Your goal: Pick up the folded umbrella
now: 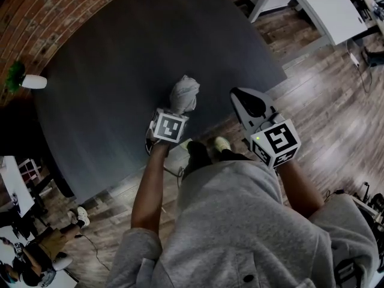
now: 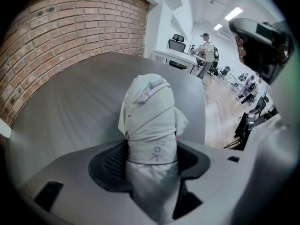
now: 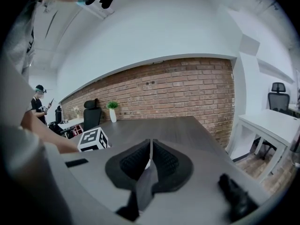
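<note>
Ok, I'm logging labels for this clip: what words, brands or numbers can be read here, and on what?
"OK": faint tilted letters on the band of the pale grey fabric folded umbrella; anything beside them is unreadable.
The left black-and-white marker cube and the right black-and-white marker cube: square patterns only, no words.
Nothing else is readable.

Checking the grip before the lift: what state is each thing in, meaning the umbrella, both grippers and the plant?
umbrella: folded, strapped, between the left jaws.
left gripper: shut on umbrella.
right gripper: shut, empty.
plant: upright on table.
</note>
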A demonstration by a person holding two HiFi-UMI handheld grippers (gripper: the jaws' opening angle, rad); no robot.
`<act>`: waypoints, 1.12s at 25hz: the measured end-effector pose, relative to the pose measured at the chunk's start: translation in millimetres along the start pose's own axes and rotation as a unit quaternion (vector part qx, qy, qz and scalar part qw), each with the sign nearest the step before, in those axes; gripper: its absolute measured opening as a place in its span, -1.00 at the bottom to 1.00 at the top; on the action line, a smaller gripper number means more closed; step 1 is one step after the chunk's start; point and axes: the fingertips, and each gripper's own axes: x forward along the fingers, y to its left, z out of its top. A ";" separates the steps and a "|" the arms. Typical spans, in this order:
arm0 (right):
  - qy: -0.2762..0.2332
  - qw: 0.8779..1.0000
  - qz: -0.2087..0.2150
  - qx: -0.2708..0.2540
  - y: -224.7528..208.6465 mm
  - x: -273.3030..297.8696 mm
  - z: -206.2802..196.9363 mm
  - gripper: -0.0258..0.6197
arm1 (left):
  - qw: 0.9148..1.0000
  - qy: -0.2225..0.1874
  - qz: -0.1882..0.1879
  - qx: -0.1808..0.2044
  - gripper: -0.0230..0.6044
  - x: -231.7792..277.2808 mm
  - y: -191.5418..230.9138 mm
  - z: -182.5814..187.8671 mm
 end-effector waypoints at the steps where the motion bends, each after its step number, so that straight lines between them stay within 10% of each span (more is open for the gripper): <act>1: -0.002 1.000 0.002 -0.001 0.3 -0.5 0.0 -0.82 | 1.000 -0.004 0.000 -0.011 -0.07 -2.3 -2.1 -1.7; 14: -0.020 0.998 0.047 -0.020 -0.2 -13.2 7.7 -0.82 | 0.987 -0.091 0.045 -0.122 -0.07 -45.3 -9.1 -0.6; 28: -0.040 0.994 0.093 -0.033 -5.8 -42.3 3.9 -0.82 | 0.955 -0.192 0.118 -0.192 -0.07 -115.8 -46.5 0.0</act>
